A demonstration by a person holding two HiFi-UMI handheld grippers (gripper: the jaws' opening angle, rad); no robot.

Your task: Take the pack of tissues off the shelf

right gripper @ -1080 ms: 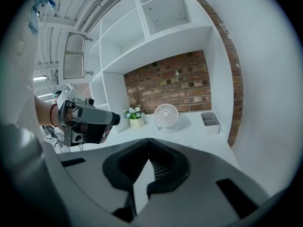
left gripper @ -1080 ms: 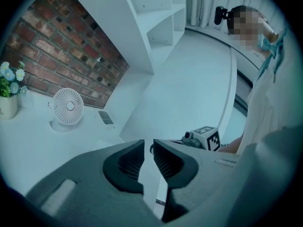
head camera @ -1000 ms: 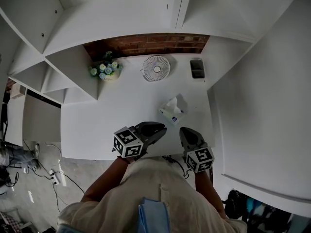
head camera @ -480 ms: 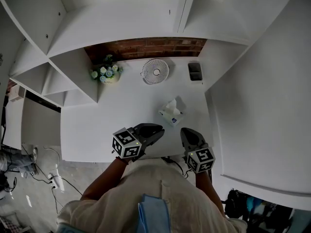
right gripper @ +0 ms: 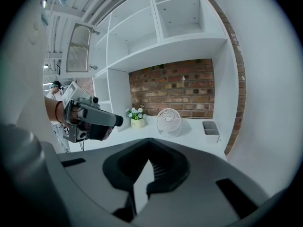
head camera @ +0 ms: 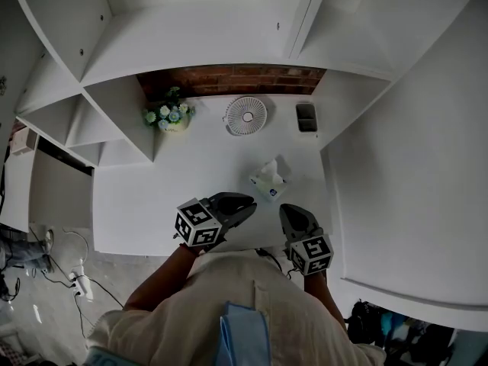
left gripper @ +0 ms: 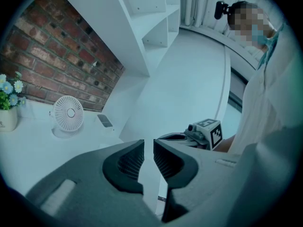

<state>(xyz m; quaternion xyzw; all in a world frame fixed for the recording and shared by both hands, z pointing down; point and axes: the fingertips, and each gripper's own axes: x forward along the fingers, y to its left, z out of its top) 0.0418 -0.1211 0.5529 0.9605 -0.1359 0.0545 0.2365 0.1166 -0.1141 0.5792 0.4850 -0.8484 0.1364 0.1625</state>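
Where the head view looks down on the near edge of the bench [head camera: 152, 204], the left gripper [head camera: 229, 207] points right and the right gripper [head camera: 293, 216] points far. The pack of tissues [head camera: 267, 180] stands on it just beyond them, seen from here alone. Left gripper view: jaws a narrow slit apart, empty. Right gripper view: jaws closed together, empty.

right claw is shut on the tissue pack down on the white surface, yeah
Not quite. The right claw is shut, but on nothing: the right gripper view shows its jaws closed with nothing between them. In the head view the tissue pack stands free on the white surface, ahead of the claw and apart from it.
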